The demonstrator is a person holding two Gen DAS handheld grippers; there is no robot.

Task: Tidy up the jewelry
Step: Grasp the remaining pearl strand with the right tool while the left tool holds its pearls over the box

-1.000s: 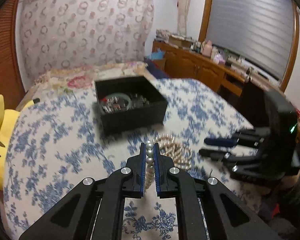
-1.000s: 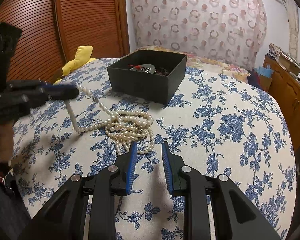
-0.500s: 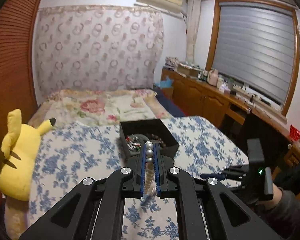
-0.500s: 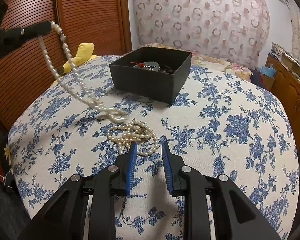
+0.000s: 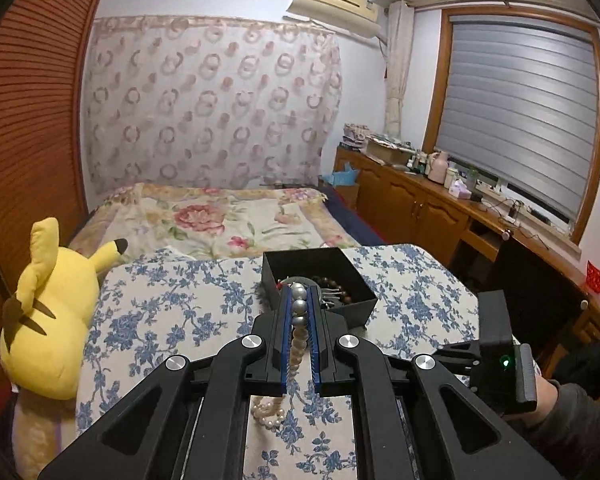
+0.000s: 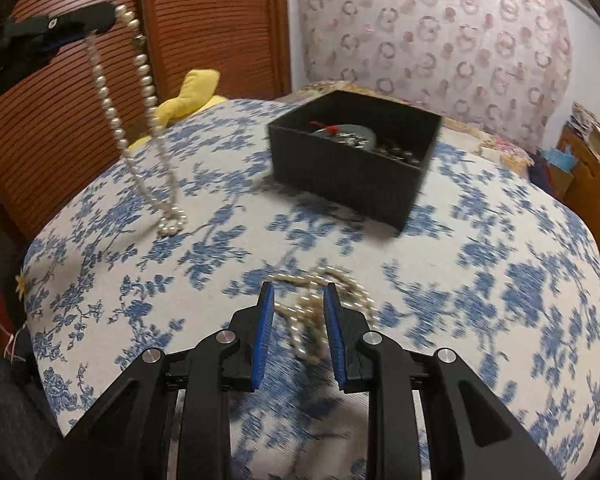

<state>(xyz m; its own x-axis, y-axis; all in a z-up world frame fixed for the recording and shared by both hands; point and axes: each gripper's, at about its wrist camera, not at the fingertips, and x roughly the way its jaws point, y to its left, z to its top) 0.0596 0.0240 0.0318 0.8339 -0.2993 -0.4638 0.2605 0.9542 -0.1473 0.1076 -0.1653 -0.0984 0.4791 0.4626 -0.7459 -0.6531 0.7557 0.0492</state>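
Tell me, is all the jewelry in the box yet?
Not yet. The black box already holds some pieces, dark beads among them. The left gripper is shut on one pearl necklace, lifted but its bottom end looks to rest on the flowered cloth. More pearls lie loose before the open right gripper.

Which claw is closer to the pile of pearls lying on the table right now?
Right. The right claw hovers open directly over the pearl pile on the table. The left claw is off to the side, raised, shut on the hanging pearl strand.
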